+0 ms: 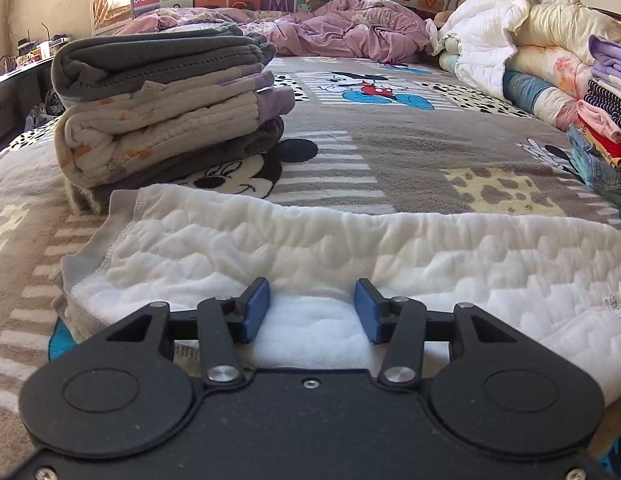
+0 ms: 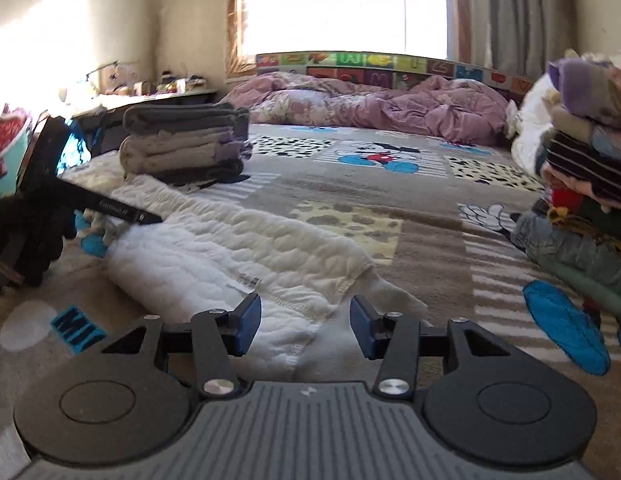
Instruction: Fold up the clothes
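The white quilted garment (image 1: pixel 350 248) lies flat across the near part of the bed (image 1: pixel 390 148), on the cartoon-print blanket, and serves as the landmark here. The left tongs (image 1: pixel 311 310) sit over its near edge, standing wide with white fabric showing between the blue pads (image 1: pixel 256 310), gripping nothing. The right tongs (image 2: pixel 304 330) hover over its right-hand corner, also wide and holding nothing; the stitched hem runs just ahead of them. Just behind the garment's left end stands a stack of folded clothes (image 1: pixel 166 116), its bottom layer close to the garment's far edge. Well to the garment's right is a pile of mixed clothes (image 2: pixel 582 200). Between the two, beyond the far edge, the blanket lies open up to the crumpled purple duvet (image 1: pixel 342 28).
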The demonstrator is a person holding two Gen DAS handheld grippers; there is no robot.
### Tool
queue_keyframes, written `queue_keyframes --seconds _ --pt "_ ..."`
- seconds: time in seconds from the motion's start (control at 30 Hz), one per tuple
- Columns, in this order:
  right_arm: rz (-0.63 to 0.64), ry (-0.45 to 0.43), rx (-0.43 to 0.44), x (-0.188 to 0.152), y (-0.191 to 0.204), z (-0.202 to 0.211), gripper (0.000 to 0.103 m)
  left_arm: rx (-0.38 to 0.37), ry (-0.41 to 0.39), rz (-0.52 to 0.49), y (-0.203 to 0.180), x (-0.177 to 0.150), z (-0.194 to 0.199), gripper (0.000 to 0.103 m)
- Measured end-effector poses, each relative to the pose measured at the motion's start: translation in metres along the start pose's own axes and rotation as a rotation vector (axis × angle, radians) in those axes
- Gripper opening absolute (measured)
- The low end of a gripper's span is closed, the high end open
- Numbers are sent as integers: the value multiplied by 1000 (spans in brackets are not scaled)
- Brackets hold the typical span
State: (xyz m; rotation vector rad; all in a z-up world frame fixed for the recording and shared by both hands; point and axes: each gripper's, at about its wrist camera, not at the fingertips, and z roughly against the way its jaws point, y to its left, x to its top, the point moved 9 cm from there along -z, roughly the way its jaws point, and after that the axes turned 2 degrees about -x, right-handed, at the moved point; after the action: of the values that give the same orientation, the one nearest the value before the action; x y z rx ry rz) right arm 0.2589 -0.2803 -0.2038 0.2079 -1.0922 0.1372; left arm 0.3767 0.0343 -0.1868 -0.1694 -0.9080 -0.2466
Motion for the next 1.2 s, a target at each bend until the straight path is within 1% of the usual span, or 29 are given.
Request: queue_keyframes --seconds 0.1,0.2,0.23,0.27,0.33,0.4,0.47,0.53,0.57,0.6,0.63,0.67,0.8,0.87,0.9,0.97,1.0,1.03,1.07,1.13,1.2 --pt "-170 -4 -46 -3 -43 1 48 2 -1 -2 0 0 0 47" --pt "-136 -33 -49 1 -44 -4 45 4 -2 -6 0 0 0 47" --pt "-156 -29 -47 2 -46 -8 46 4 -2 -5 0 -1 0 47" --pt "-186 -25 -41 2 -50 -13 46 5 -3 -5 0 -1 1 47" --pt "-291 -15 -11 1 -60 -26 46 8 -4 -7 -1 -1 1 48" --pt "-278 -17 -15 7 -65 -36 48 12 -6 -12 -1 -1 1 48" --pt "-303 8 25 8 -71 -51 53 14 -6 -15 -2 -1 0 48" --pt "-354 32 75 3 -76 -59 53 11 -7 -14 -1 -1 0 48" --pt "-372 42 97 1 -78 -61 50 9 -7 -11 -1 -1 0 48" --pt "-370 48 111 0 -76 -60 44 6 -6 -8 -1 -1 -1 48" --pt "-364 51 120 0 -75 -59 29 6 -6 -8 0 -1 -1 48" --pt "-352 44 117 1 -74 -56 24 5 -5 -8 0 0 -1 48" --pt "-367 14 163 5 -77 -45 23 4 -7 -8 1 0 -1 48" --pt "-397 31 176 1 -81 -48 24 4 -7 -9 0 -1 -1 48" --pt "-412 37 177 0 -84 -49 25 4 -8 -9 0 -1 -1 48" --pt "-423 31 172 -1 -87 -49 27 2 -8 -9 0 -1 -2 48" --pt "-429 27 184 -1 -87 -49 23 1 -8 -9 0 -1 -2 48" --pt "-432 21 186 -1 -87 -47 15 0 -8 -8 0 -1 -2 48" --pt "-446 11 184 0 -88 -43 12 -1 -8 -8 0 0 -2 48" --pt "-481 -8 186 0 -90 -36 11 -4 -9 -5 0 -1 -1 48" --pt "-524 -17 210 0 -92 -26 11 -6 -9 -3 0 -1 -1 48"
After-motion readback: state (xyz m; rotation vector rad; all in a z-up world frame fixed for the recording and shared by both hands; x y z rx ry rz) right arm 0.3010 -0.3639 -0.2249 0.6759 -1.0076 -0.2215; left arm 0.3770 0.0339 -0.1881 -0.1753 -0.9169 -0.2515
